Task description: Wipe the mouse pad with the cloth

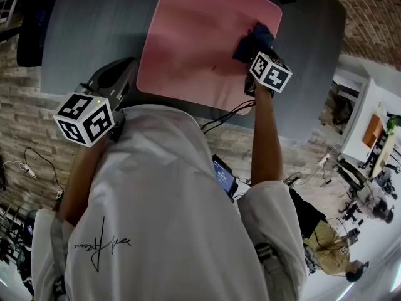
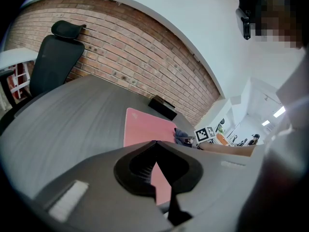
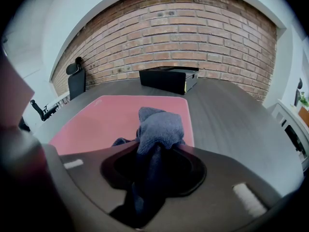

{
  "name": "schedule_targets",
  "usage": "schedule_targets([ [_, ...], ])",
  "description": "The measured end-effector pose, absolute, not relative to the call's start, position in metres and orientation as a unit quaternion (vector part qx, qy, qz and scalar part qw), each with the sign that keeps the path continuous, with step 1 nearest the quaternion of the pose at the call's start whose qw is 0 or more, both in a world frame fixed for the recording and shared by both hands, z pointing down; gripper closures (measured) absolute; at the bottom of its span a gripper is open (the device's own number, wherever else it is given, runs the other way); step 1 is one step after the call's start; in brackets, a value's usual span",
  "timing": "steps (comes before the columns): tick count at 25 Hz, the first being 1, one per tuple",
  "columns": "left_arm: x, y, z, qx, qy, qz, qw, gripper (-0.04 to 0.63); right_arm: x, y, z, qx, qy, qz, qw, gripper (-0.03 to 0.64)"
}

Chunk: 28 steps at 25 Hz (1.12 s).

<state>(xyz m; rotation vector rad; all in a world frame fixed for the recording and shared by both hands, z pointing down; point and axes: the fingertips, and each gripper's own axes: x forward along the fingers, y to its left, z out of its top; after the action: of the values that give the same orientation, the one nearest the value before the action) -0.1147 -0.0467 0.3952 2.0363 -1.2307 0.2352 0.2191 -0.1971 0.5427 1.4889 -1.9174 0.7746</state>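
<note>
We count one mouse pad (image 1: 200,42), one cloth (image 1: 254,39), one black box (image 3: 169,79) and one table (image 1: 88,36). We also see one chair (image 2: 55,57) and two grippers: the left gripper (image 2: 155,142) and the right gripper (image 3: 157,146).

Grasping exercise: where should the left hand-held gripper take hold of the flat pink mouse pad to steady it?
Likely the near-left corner of the pink mouse pad, from the near side: it lies flat and thin, offering only edges, and the blue cloth sits far right.

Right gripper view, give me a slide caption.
Right gripper with jaws shut on a blue cloth over the pink mouse pad.
</note>
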Motion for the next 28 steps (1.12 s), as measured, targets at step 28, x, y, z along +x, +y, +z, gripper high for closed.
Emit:
schedule_targets([
  [28,-0.108,-0.043,0.391,0.801,-0.467,0.085,0.364,0.581,0.25,-0.152,0.541,0.62,-0.678,0.269,0.29,0.515],
])
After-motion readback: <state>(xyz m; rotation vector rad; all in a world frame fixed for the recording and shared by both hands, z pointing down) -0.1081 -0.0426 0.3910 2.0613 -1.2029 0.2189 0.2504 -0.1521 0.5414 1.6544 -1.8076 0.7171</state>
